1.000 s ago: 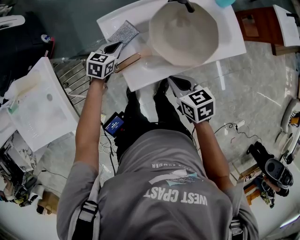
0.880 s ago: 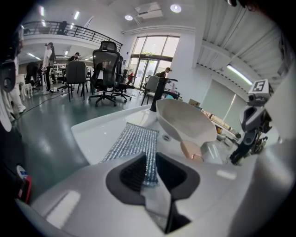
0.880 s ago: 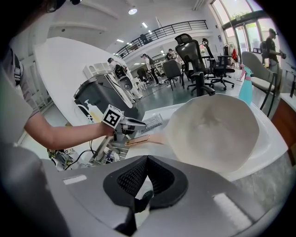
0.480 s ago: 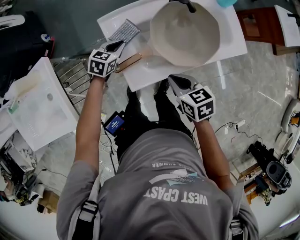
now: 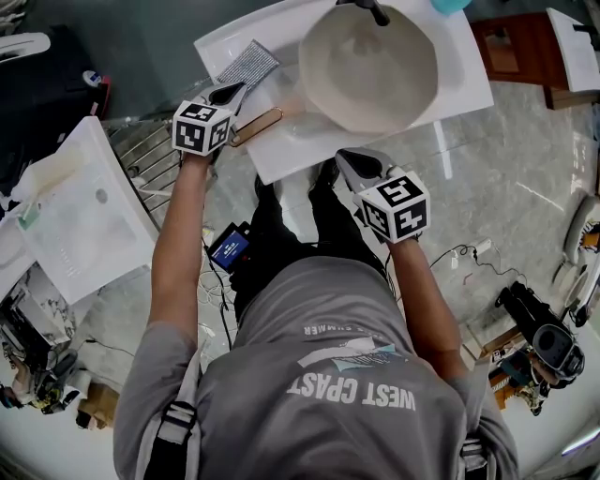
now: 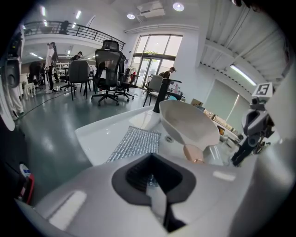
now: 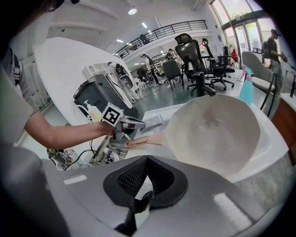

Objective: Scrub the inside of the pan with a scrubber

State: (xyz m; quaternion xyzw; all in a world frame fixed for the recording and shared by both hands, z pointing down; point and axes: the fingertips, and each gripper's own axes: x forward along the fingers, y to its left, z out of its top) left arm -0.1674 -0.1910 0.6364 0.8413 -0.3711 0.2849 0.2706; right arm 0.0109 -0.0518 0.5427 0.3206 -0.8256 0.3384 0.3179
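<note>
Pan [image 5: 368, 66], cream, round and deep, lies in the white rectangular washbasin [image 5: 459, 89] in the head view, under a black tap [image 5: 375, 11], its copper-toned handle [image 5: 255, 125] pointing out over the basin's near left edge. A flat silver mesh scrubber [image 5: 247, 66] lies on the basin's left end, apart from the pan. The left gripper [image 5: 230, 94] hovers with its dark tip between scrubber and handle; whether it touches either is hard to tell from above. The right gripper [image 5: 354, 167] hangs below the basin's near edge, over the grey marble floor [image 5: 506, 187], well apart from the pan

In the left gripper view, the left gripper [image 6: 152, 178] has its jaws drawn together with nothing between them. Just beyond lies the scrubber [image 6: 134, 143], with the pan [image 6: 187, 122] tilted to its right and the handle [image 6: 193, 152] reaching toward the camera

In the right gripper view, the right gripper [image 7: 145, 185] likewise has its jaws closed and empty. Ahead, the pan [image 7: 217, 129] fills the basin, and the left gripper [image 7: 138, 124] sits just above the handle's end [image 7: 136, 141], beside the scrubber [image 7: 152, 121]
</note>
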